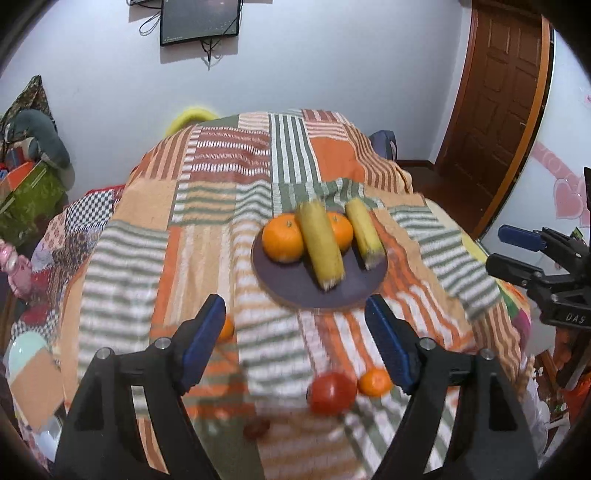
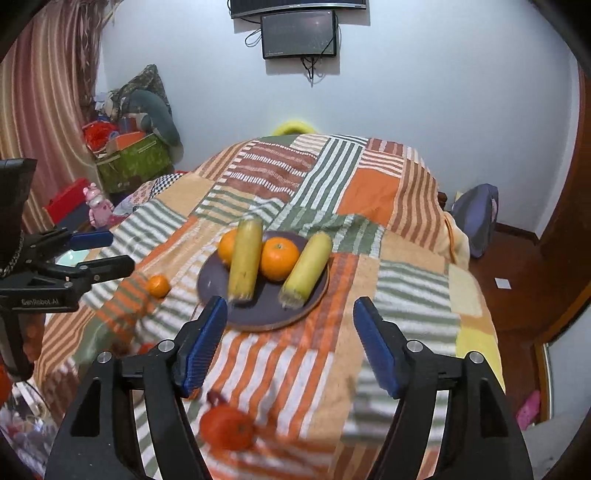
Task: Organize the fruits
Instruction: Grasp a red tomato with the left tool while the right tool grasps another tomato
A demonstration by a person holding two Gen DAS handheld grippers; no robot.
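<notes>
A dark round plate point(image 1: 295, 291) point(image 2: 258, 310) on the striped cloth carries two yellow corn cobs point(image 1: 321, 245) point(image 1: 364, 232) and two oranges point(image 1: 282, 238) point(image 1: 341, 229). Nearer the camera, on the cloth, lie a red tomato-like fruit point(image 1: 331, 393) point(image 2: 227, 428), a small mandarin point(image 1: 375, 382) and a small dark red fruit point(image 1: 256, 428). Another mandarin point(image 1: 227, 328) point(image 2: 158, 286) lies left of the plate. My left gripper point(image 1: 294, 302) hangs open above the cloth, short of the plate, with nothing between its fingers. My right gripper point(image 2: 289, 304) is likewise open and holds nothing.
The patchwork striped cloth point(image 1: 207, 236) covers a rounded table that drops off on all sides. A wooden door point(image 1: 495, 103) stands at the right, a wall screen point(image 2: 299, 35) behind. Bags and boxes point(image 2: 129, 158) pile up at the far left.
</notes>
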